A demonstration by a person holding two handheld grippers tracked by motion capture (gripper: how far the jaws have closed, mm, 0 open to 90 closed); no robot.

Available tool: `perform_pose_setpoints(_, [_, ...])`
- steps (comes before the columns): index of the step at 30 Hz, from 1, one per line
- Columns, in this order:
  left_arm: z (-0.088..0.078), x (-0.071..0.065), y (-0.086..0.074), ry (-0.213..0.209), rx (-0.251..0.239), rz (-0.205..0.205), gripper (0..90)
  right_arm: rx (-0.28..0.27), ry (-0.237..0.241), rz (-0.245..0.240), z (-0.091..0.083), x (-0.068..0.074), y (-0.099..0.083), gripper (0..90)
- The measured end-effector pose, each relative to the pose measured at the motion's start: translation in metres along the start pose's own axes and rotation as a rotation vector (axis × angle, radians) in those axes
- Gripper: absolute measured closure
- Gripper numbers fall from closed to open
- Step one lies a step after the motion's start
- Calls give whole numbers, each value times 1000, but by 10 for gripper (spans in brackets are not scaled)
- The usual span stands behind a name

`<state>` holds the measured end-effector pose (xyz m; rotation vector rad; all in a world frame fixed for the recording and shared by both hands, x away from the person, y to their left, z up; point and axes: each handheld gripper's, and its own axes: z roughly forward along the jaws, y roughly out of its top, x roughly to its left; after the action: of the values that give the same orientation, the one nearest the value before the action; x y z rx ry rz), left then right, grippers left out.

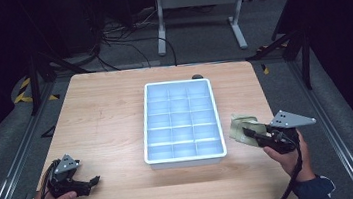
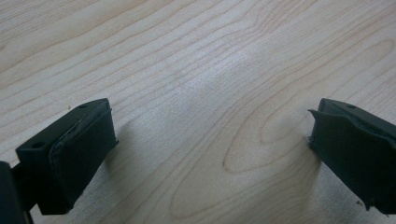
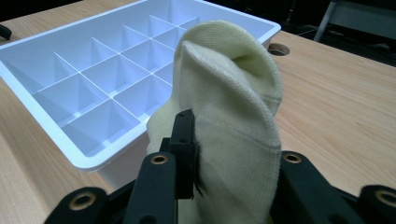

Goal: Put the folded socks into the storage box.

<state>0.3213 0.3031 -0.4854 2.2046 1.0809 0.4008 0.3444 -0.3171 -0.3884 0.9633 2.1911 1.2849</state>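
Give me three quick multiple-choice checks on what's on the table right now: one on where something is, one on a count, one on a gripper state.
1. Where is the pale yellow cloth relative to the white tray?
A. inside it
B. beside its right edge
C. at the table's far left

2. How many compartments run across the tray's short side?
A. three
B. five
C. two

3. What is the left gripper doing?
A. gripping the cloth
B. shut on nothing
C. open over bare table

Answers: 1 B, the cloth sits right of the tray, in the right gripper. 2 A, three columns show. 3 C, its jaws stand wide apart over wood.
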Motion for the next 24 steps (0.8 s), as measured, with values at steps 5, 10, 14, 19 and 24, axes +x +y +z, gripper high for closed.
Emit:
perform_pose_setpoints(5, [0, 0, 0, 0, 0, 0, 4, 2, 6, -8, 4, 2, 4, 707])
perform_pose_setpoints(10, [0, 0, 0, 0, 1, 0, 4, 1, 14, -19, 7, 4, 8, 707])
perform_pose_setpoints(14, [0, 0, 0, 0, 1, 1, 4, 2, 18, -26, 10, 6, 11, 707])
perform_pose_setpoints(19, [0, 0, 0, 0, 0, 0, 5, 6, 25, -36, 14, 8, 15, 707])
perform_pose_setpoints(24, [0, 0, 0, 0, 0, 0, 4, 9, 36, -47, 18, 11, 18, 707])
